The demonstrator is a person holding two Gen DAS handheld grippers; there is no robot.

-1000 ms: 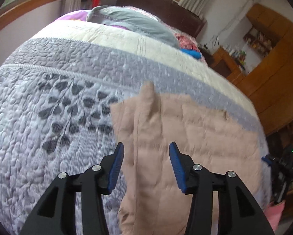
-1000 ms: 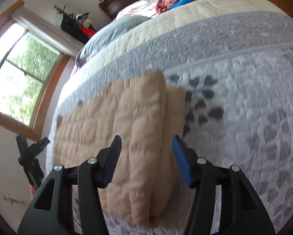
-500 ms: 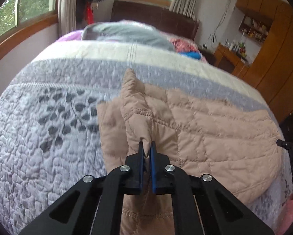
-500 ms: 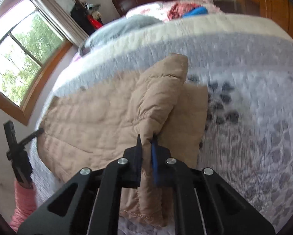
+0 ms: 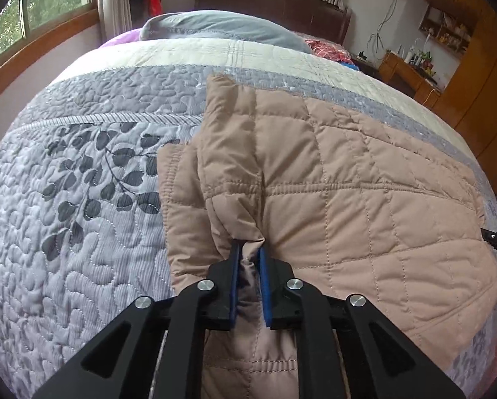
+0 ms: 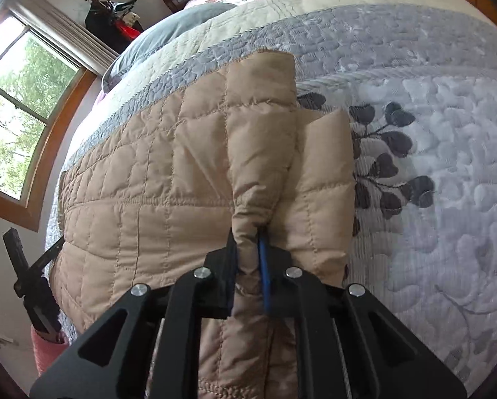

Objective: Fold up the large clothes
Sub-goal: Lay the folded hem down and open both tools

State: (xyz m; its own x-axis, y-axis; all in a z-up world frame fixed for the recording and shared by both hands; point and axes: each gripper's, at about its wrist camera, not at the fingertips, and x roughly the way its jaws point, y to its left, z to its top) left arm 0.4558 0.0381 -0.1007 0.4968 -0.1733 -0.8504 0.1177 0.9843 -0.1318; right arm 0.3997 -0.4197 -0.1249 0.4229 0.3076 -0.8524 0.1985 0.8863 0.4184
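Left wrist view is showing left gripper (image 5: 248, 249) now clamping tan jacket (image 5: 331, 179), earlier gaping; right gripper (image 6: 248, 232) pinching likewise, window (image 6: 19, 106) showing only there clearly.

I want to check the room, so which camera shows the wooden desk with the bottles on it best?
The left wrist view: the wooden desk stands clear by the wall, right of the bed. The right wrist view shows only brown wood at its top right edge, too cropped to tell.
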